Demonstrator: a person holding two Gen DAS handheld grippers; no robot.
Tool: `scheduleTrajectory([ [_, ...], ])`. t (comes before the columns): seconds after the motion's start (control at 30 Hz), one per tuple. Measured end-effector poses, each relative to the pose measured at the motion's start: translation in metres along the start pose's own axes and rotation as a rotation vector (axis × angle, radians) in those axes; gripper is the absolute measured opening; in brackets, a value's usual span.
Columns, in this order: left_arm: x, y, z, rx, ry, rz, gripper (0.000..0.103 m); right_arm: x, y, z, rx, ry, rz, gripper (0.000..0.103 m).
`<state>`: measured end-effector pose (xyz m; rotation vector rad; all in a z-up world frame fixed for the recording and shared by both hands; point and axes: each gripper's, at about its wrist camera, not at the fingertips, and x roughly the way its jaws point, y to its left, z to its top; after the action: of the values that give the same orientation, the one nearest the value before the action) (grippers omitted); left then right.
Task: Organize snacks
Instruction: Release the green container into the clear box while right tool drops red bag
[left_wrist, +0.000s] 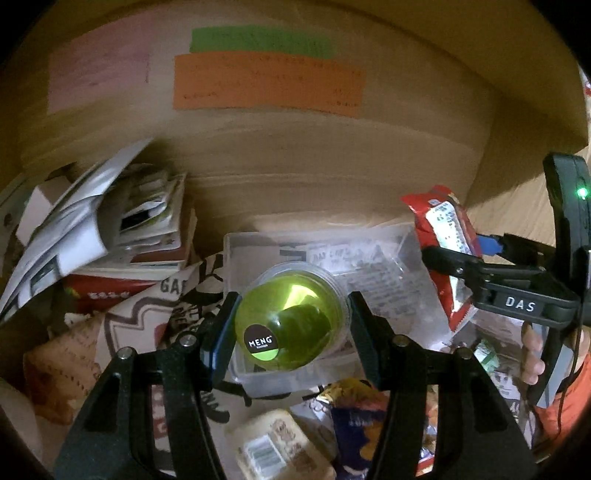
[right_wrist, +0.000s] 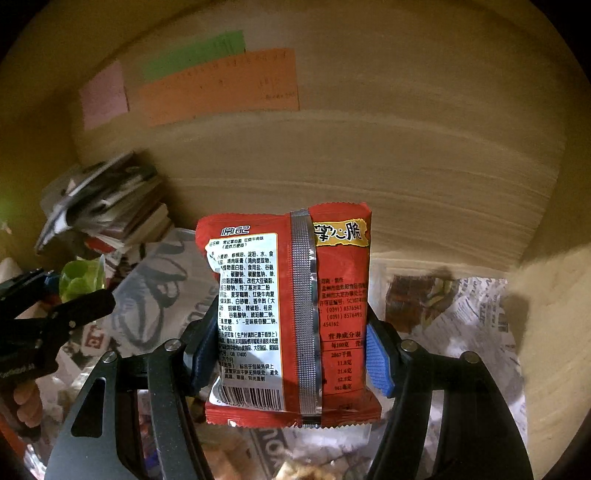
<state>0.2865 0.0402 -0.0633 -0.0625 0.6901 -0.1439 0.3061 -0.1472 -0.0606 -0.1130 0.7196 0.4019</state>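
My left gripper (left_wrist: 291, 325) is shut on a green jelly cup (left_wrist: 291, 321) with a black round label, held over a clear plastic box (left_wrist: 384, 273). At the right of the left wrist view the other gripper carries a red snack packet (left_wrist: 443, 251) beside the box. In the right wrist view my right gripper (right_wrist: 291, 354) is shut on that red snack packet (right_wrist: 288, 310), held upright with its printed back and silver seam facing the camera. The left gripper with the green cup (right_wrist: 79, 278) shows at the left edge there.
A stack of books and papers (left_wrist: 110, 229) sits at the back left against a wooden wall (left_wrist: 332, 155) with pink, green and orange paper notes (left_wrist: 266, 85). Newspaper (right_wrist: 465, 317) covers the surface. Several loose snack packets (left_wrist: 280, 443) lie near the front. A hand (left_wrist: 532, 354) grips the right tool.
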Motion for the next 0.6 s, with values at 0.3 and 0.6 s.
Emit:
scheduleTrajectory([
  [0.3, 0.025, -0.004, 0.006, 0.040, 0.062, 0.000, 0.057, 0.029, -0.004, -0.002, -0.029, 0.083, -0.021, 0.063],
  [0.6, 0.045, -0.007, 0.006, 0.032, 0.114, -0.002, 0.058, 0.031, -0.002, -0.004, -0.034, 0.111, -0.027, 0.076],
])
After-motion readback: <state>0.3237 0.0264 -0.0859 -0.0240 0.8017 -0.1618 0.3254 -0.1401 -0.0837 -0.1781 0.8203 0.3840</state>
